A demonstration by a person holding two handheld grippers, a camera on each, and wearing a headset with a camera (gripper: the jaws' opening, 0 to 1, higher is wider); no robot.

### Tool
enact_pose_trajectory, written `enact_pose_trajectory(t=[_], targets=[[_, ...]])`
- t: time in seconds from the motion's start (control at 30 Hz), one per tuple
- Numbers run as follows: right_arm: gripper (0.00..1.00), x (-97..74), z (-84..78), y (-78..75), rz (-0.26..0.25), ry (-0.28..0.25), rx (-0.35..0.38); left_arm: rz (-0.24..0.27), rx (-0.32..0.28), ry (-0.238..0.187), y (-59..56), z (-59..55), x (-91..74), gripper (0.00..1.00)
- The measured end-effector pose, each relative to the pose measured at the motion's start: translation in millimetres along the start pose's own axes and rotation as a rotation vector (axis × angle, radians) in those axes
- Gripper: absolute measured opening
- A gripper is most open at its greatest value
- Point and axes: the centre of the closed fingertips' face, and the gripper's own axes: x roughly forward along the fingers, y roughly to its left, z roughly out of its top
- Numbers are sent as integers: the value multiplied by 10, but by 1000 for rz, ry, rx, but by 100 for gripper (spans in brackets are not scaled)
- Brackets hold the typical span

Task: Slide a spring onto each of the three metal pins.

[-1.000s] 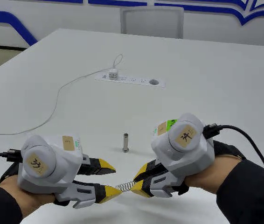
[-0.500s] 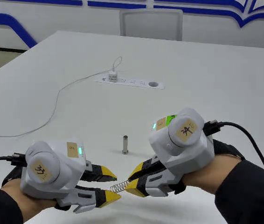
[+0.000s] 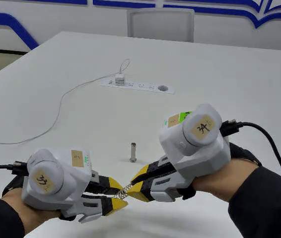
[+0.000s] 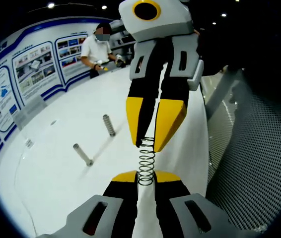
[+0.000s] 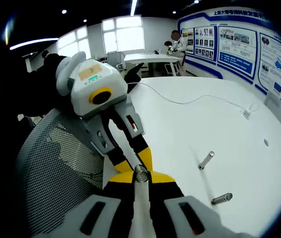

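A small steel spring [image 3: 125, 191] hangs level between my two grippers, just above the white table [image 3: 215, 89]. My right gripper [image 3: 133, 184] is shut on one end of the spring, and my left gripper [image 3: 119, 194] is shut on the other end. In the left gripper view the spring [image 4: 146, 159] runs from my left gripper [image 4: 146, 177] up to the right gripper [image 4: 148, 142]. One bare pin [image 3: 133, 152] stands upright just beyond the grippers. In the right gripper view, past the right gripper [image 5: 140, 176], lie a bare pin [image 5: 206, 159] and a spring-covered pin [image 5: 222, 199].
A power strip [image 3: 143, 85] with a white plug [image 3: 120, 78] lies mid-table, and its cable [image 3: 60, 108] trails off to the left. A grey chair [image 3: 160, 22] stands at the far edge. A mesh chair seat [image 4: 259, 148] sits close beside the near table edge.
My right gripper has moved left towards the left one, so the visible stretch of spring is shorter. The left jaws have come together on the spring's free end.
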Motion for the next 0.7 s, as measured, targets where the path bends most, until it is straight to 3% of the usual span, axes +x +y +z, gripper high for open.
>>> enact_pose_trajectory(t=[0.27,0.7], targets=[[11,13,119,0,-12,-42,-11,4,-22,-14,8,20,-4,12],[12,49,282,26,-23,-109,-57,4,-85,-73,39,102,-33,11]])
